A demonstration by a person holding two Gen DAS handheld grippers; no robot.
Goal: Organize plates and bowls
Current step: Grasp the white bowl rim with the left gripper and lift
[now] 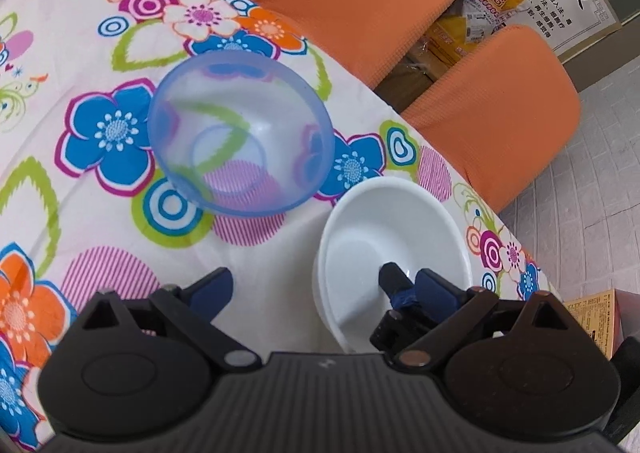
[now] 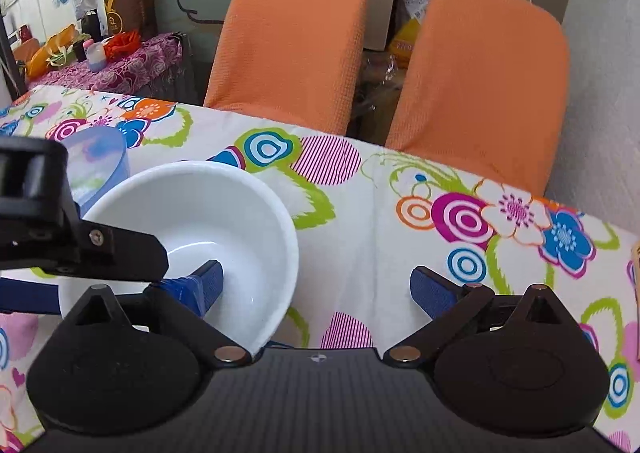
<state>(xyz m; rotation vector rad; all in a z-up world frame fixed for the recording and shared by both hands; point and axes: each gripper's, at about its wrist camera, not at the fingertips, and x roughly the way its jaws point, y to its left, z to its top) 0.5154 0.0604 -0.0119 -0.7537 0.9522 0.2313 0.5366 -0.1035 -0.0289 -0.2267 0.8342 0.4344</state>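
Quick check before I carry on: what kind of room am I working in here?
Probably a home dining area: a table under a floral tablecloth, two orange-covered chairs pushed up to it, a white bowl and a translucent blue bowl on it.

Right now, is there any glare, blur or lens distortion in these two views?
Left wrist view: strong fisheye bend along the table edge; blue translucent bowl looks slightly soft. Right wrist view: small highlights inside the white bowl; corners darken; left tongs intrude, sharp.
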